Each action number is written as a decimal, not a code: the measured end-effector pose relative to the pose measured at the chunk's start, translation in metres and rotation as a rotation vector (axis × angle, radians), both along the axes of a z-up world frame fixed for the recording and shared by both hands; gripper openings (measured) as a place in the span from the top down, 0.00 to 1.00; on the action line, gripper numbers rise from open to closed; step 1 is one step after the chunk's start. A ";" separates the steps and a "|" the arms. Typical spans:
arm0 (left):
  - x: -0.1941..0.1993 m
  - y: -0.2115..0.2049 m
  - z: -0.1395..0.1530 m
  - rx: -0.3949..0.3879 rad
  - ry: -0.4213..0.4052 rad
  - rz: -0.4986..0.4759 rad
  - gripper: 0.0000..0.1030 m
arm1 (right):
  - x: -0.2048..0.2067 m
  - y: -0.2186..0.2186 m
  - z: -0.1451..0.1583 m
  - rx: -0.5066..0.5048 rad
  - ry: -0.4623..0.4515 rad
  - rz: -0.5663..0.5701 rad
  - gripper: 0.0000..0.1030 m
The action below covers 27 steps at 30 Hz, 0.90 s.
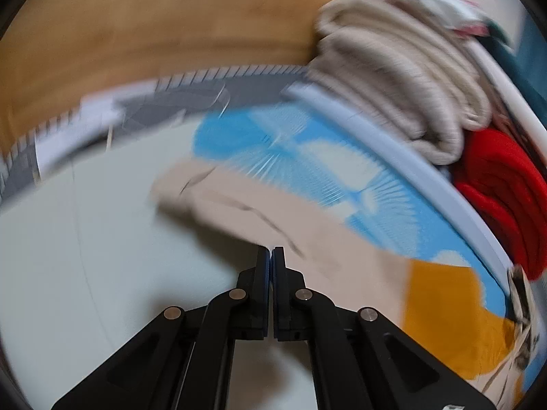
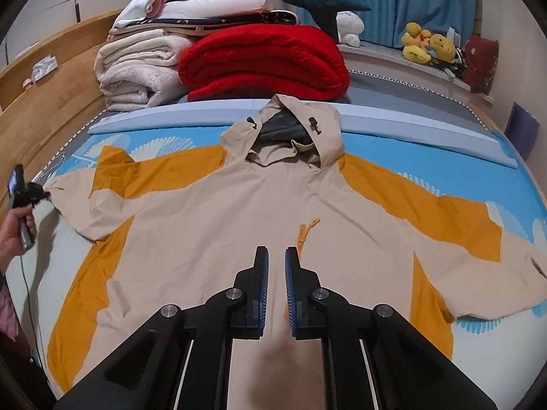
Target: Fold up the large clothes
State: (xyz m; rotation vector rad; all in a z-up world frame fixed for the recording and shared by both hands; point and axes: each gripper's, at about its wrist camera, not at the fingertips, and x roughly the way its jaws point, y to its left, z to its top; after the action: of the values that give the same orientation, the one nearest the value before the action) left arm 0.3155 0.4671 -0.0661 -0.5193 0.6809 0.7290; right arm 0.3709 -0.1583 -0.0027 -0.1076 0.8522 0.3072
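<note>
No text, label, brand, number or sign can be read in either view; the left wrist view is blurred throughout.

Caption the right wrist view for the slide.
Beige-and-orange hooded jacket spread flat on the bed; right gripper hovers over its front, empty.

One jacket (image 2: 218,212), two folded blankets (image 2: 263,65).

Black gripper (image 2: 276,256) (blue pads (image 2: 291,283), silver screws).
</note>
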 end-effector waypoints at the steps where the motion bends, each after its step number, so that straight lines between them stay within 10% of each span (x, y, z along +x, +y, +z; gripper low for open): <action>1: 0.003 -0.012 0.012 0.022 -0.017 -0.025 1.00 | -0.001 0.000 0.001 -0.006 -0.003 -0.004 0.91; 9: 0.045 -0.221 0.110 0.156 -0.173 -0.454 1.00 | -0.018 -0.006 0.017 -0.015 -0.034 -0.012 0.94; 17: 0.049 -0.450 0.077 0.081 -0.031 -0.916 1.00 | -0.038 -0.015 0.026 0.046 -0.009 -0.050 0.81; 22: 0.050 -0.491 0.041 -0.046 0.220 -0.917 0.89 | -0.048 -0.020 0.031 0.062 -0.018 -0.101 0.72; 27: 0.015 -0.467 0.077 -0.057 0.177 -0.738 0.69 | -0.057 -0.030 0.038 0.071 -0.040 -0.136 0.67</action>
State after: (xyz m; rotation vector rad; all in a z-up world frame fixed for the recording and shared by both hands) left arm 0.3309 0.0003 0.0112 -0.2212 0.9836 0.0596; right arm 0.3144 -0.1878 0.0356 0.0104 0.8034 0.2065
